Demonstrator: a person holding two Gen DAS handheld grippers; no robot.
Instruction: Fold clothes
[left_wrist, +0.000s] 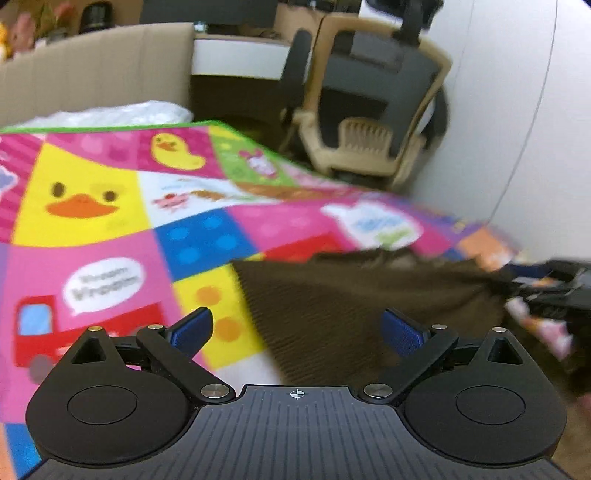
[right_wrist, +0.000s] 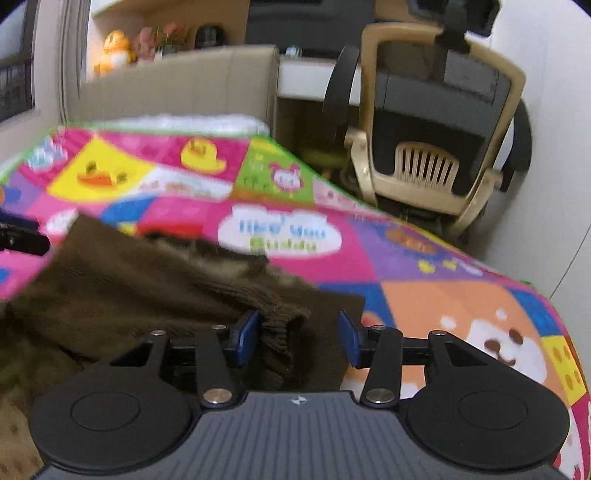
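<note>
Dark brown ribbed knit garment (right_wrist: 155, 288) lies rumpled on the multicoloured cartoon-print play mat (left_wrist: 110, 221). Right gripper (right_wrist: 299, 338): fingers (right_wrist: 246, 338) parted, a knit fold between them, not clenched. Left gripper (left_wrist: 297, 332): fingers (left_wrist: 194, 330) spread wide above the garment's edge, grasping nothing. Beige-framed chair (right_wrist: 436, 147) stands beyond the mat.

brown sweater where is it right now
The brown sweater lies on the colourful play mat, left of centre in the right wrist view, one ribbed fold between the open right tool.
</note>
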